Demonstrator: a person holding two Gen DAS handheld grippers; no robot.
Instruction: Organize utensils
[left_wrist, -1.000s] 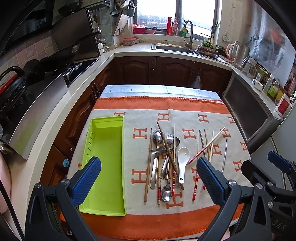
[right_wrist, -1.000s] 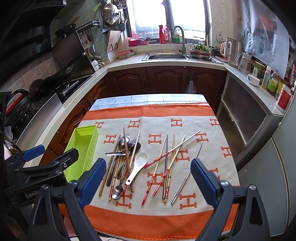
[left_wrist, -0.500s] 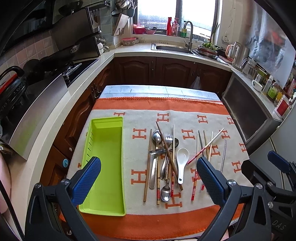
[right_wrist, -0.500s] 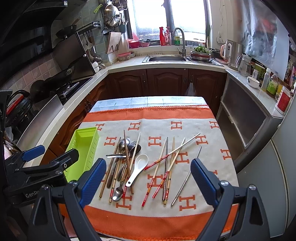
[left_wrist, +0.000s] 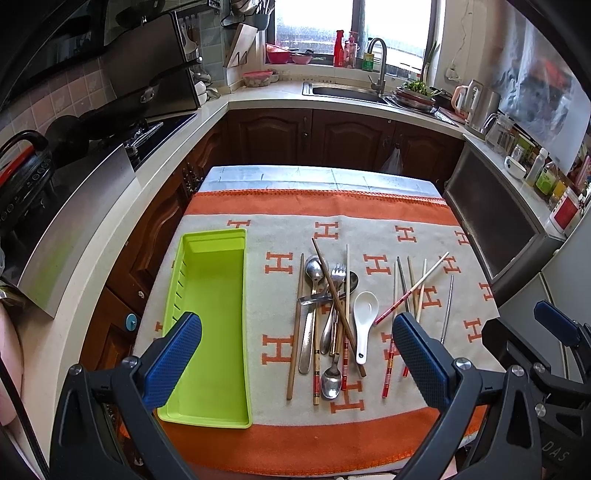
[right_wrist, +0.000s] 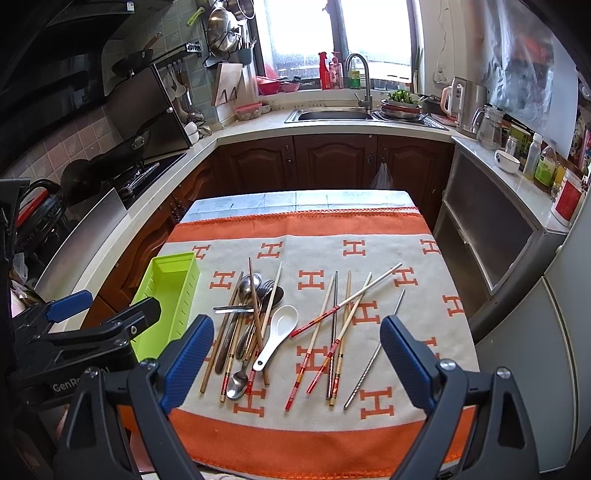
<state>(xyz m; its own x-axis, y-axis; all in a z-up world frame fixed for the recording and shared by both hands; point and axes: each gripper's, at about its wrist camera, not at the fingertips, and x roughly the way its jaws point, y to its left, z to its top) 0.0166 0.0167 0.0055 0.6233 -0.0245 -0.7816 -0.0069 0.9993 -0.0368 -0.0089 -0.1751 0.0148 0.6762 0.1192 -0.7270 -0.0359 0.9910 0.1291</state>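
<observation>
We held the left gripper and right gripper wide open and empty above the bench, utensils lying loose beside the green tray.

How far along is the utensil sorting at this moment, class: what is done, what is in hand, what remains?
Done: nothing; the green tray holds no utensils. In hand: nothing; the left gripper and right gripper are both open above the near edge of the cloth. Left: everything, namely the heap with the white spoon and the scattered chopsticks.
</observation>
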